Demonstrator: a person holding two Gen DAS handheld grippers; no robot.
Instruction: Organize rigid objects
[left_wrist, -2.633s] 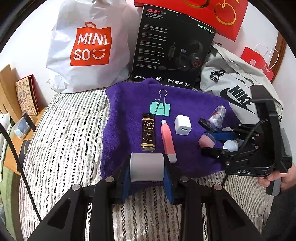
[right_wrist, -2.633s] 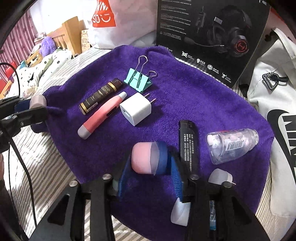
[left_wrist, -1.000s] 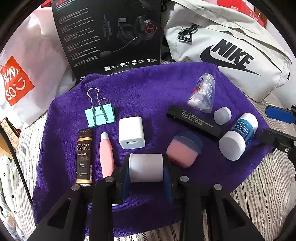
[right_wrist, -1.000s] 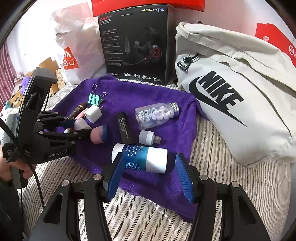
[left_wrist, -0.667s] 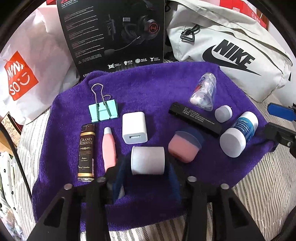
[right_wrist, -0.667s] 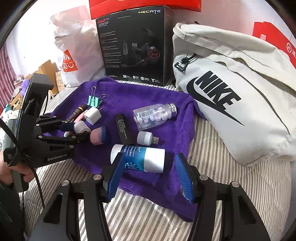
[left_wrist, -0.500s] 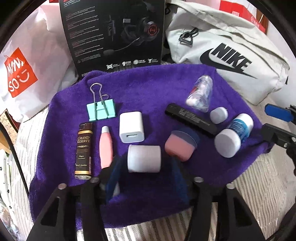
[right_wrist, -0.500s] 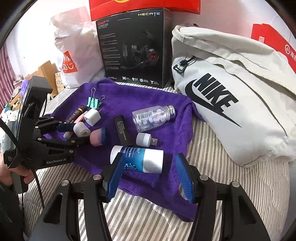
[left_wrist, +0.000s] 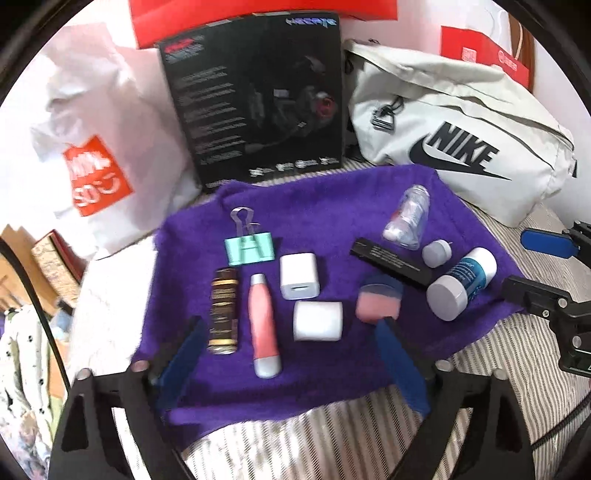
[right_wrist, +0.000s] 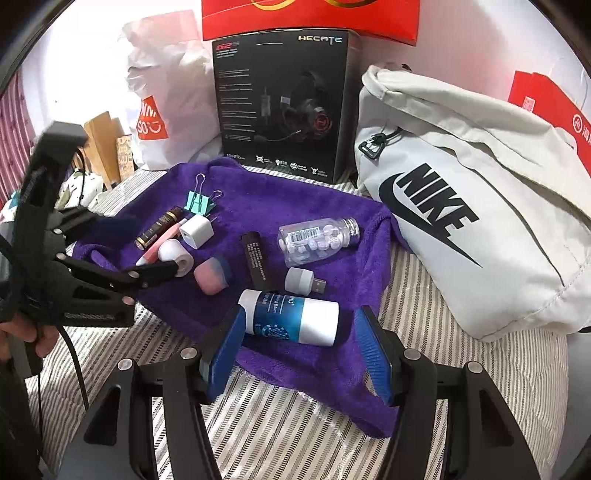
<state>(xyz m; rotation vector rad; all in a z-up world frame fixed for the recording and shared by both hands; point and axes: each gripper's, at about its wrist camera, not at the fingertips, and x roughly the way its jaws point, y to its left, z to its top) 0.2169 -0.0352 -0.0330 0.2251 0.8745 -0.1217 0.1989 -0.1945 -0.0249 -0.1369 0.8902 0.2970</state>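
Lying on a purple towel (left_wrist: 325, 214) spread over the striped bed (right_wrist: 280, 424), the small things sit in two loose groups. Toward the towel's left edge are a teal binder clip (left_wrist: 249, 249), a dark brown tube (left_wrist: 222, 311), a pink pen-shaped tube (left_wrist: 263, 325) and a white charger cube (left_wrist: 299, 275). Just in front of the cube lies a white cylinder (left_wrist: 317, 320), on its side, free of any grip, with a pink and blue capped jar (left_wrist: 378, 301) beside it. Toward the right edge are a black stick (left_wrist: 391, 262), a clear pill bottle (right_wrist: 317, 234), a small white USB plug (right_wrist: 303, 279) and a blue and white balm tube (right_wrist: 291, 317) near the towel's front right corner.

The left hand-held gripper (left_wrist: 291, 354) hangs over the towel's front edge with its blue pads spread wide, nothing between them; the white cylinder lies just beyond the tips. The right hand-held gripper (right_wrist: 295, 345) is likewise spread, its pads standing either side of the balm tube without touching it.

Behind the towel stand a white Miniso bag (left_wrist: 92, 158), a black headset box (right_wrist: 284, 103) and a pale Nike bag (right_wrist: 461, 206).
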